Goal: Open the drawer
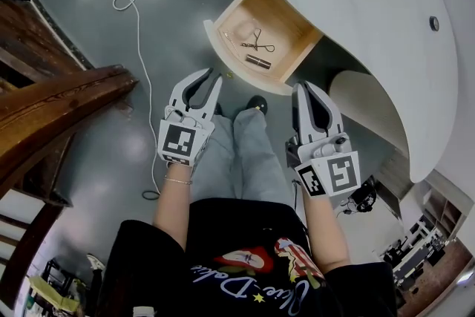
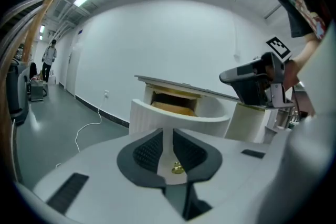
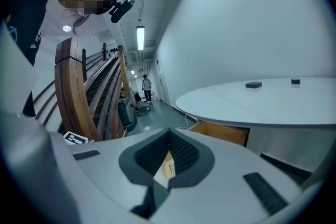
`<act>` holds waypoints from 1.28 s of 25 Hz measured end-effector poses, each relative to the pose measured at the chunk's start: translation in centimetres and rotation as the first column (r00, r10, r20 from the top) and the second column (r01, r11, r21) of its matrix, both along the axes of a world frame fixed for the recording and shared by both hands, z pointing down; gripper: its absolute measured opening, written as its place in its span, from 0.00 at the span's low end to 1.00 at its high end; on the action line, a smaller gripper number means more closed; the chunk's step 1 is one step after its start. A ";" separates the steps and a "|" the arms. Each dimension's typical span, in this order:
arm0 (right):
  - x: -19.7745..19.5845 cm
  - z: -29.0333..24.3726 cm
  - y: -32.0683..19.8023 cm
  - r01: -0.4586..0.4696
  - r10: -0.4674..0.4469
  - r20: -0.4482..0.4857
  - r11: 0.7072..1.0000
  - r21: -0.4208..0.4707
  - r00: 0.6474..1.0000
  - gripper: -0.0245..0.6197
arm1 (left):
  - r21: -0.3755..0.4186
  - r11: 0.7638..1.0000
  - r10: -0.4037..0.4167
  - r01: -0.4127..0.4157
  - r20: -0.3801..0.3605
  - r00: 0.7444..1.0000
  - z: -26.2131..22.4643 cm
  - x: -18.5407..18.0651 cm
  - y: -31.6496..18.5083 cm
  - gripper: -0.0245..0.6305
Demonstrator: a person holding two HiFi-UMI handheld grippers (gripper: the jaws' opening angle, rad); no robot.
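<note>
The left gripper (image 1: 214, 78) holds its jaws a narrow slit apart with nothing between the pads. Its own view shows, through that slit, a small gold thing (image 2: 177, 168) lying on the floor (image 1: 111, 41). The right gripper (image 1: 304, 87) has its tips together and a wedge of gap behind them, gripping nothing; through the wedge shows pale wood. Both hover side by side above the person's grey trousers (image 1: 237, 152), apart from the drawer (image 1: 278, 26). The drawer stands pulled out from under the white round table (image 1: 349, 18). Its long axis runs from the table toward the lower left of the head view, with the curved white front leading. Only the head view looks into it, showing a metal scissor-like tool (image 1: 257, 42) and a small dark tube (image 1: 258, 61) on the wooden bottom. The left gripper view meets the drawer's front head-on, and the right gripper view catches only its wooden side under the tabletop. A white cable (image 1: 137, 4) trails over the floor beside a wooden stair rail (image 1: 59, 108). The script on the black shirt (image 1: 245, 286) is upside down and too bent to read.
</note>
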State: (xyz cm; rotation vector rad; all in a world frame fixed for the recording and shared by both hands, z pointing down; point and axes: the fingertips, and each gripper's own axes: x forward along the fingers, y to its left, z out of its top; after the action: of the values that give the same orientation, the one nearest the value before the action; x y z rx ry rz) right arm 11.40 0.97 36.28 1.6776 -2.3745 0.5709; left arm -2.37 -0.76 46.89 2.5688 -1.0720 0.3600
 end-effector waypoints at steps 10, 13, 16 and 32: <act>0.6 -3.3 0.7 -0.033 0.033 0.014 0.999 0.040 0.999 0.03 | 0.099 0.995 0.021 -0.021 -0.001 1.000 -7.2 0.0 -0.4 0.04; 0.8 -5.0 1.0 -0.039 0.038 0.010 0.997 0.064 0.999 0.03 | 0.120 0.991 0.054 -0.059 0.045 0.998 -9.3 0.6 -0.2 0.04; 1.2 -6.5 1.2 -0.051 0.051 0.004 0.995 0.089 0.999 0.03 | 0.122 0.989 0.073 -0.082 0.083 0.994 -11.1 1.1 0.0 0.04; 2.2 -12.7 3.1 -0.111 0.110 0.013 0.981 0.161 0.994 0.03 | 0.191 0.976 0.096 -0.101 0.036 0.995 -19.5 1.2 0.1 0.04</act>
State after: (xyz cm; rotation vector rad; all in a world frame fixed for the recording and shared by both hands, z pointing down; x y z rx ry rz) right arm 13.55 4.06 23.55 1.8874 -2.3994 0.4071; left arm -1.16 -0.70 27.37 2.8036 -1.0368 0.3304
